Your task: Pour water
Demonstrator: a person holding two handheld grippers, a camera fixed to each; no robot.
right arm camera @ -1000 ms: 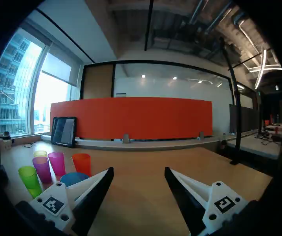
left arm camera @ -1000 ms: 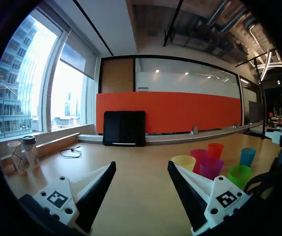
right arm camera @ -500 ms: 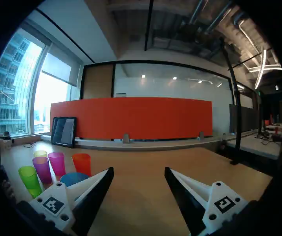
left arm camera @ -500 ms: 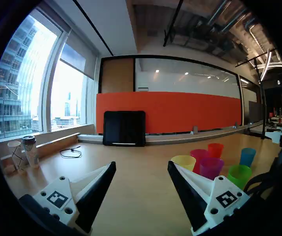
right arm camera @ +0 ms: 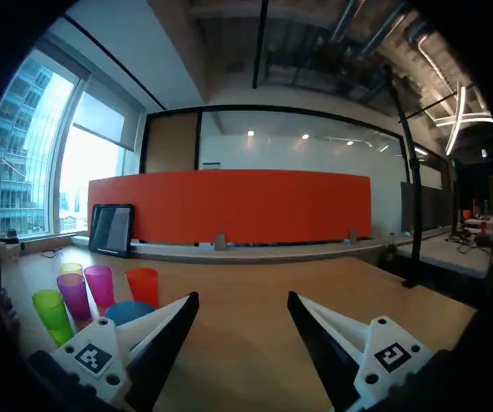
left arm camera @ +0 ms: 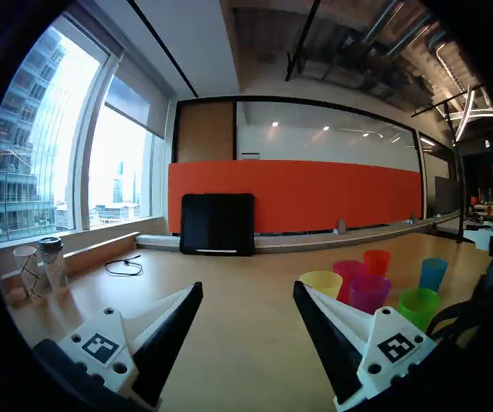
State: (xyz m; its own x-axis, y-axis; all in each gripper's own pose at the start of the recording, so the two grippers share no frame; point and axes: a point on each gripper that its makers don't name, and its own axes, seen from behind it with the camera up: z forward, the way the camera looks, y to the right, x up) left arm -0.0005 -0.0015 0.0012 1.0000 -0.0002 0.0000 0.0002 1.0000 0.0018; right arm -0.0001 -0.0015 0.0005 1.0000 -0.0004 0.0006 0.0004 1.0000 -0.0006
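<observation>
Several coloured plastic cups stand upright in a cluster on the wooden table (left arm camera: 246,323). In the left gripper view they are at the right: yellow cup (left arm camera: 321,281), pink cup (left arm camera: 347,270), purple cup (left arm camera: 369,291), orange cup (left arm camera: 377,261), blue cup (left arm camera: 432,272), green cup (left arm camera: 419,305). My left gripper (left arm camera: 246,292) is open and holds nothing, with the cups just beyond its right finger. In the right gripper view the same cups sit at the left: green cup (right arm camera: 51,310), purple cup (right arm camera: 75,294), pink cup (right arm camera: 99,284), orange cup (right arm camera: 142,285), blue cup (right arm camera: 127,311), yellow cup (right arm camera: 70,268). My right gripper (right arm camera: 243,295) is open and holds nothing.
A black tablet (left arm camera: 217,224) leans against the orange partition (left arm camera: 301,193) at the table's far side. Two paper coffee cups (left arm camera: 42,264) stand on the window ledge at left, with a thin cable (left arm camera: 124,266) lying nearby. A black pole (right arm camera: 415,226) rises at the right.
</observation>
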